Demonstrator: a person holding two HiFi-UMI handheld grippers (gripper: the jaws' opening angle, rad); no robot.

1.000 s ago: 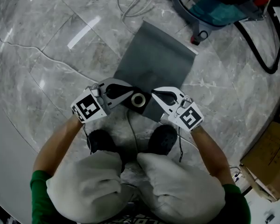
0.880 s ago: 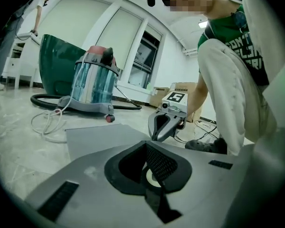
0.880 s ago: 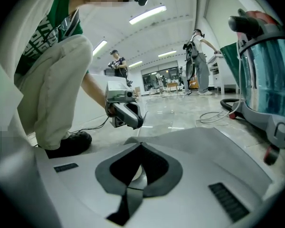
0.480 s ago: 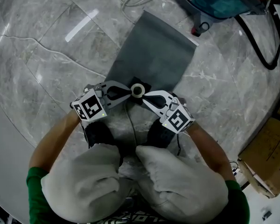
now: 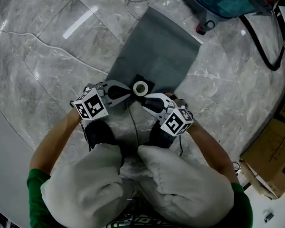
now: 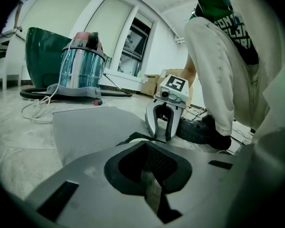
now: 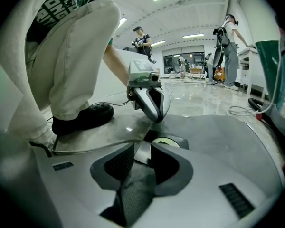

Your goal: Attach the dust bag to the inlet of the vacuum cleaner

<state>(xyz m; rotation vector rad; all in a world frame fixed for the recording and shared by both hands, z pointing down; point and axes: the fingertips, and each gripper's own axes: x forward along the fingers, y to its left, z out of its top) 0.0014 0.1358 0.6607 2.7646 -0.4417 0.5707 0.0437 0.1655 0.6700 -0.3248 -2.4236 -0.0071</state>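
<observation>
Head view: the flat grey fabric dust bag [image 5: 156, 51] is laid on the marble floor [image 5: 42, 51] near the steel vacuum cleaner [image 5: 218, 6], not yet attached. Left gripper view: the left hand-held gripper [image 6: 145, 144] is clenched on the bag's black collar [image 6: 131, 137]. Right gripper view: the right hand-held gripper [image 7: 142, 149] has just been opening and is released, with the collar's corner between its jaws.

dust bag [image 5: 154, 51]: plain dark grey, black collar patch with a whitish ring | floor [image 5: 42, 56]: grey marble, pale veins | vacuum cleaner [image 6: 80, 65]: silvery drum, red top | hose [image 5: 266, 51]: black | trousers [image 5: 85, 184]: off-white | sleeve [image 5: 35, 189]: green | shoes [image 5: 100, 134]: black | cardboard box [image 5: 270, 151]: brown
</observation>
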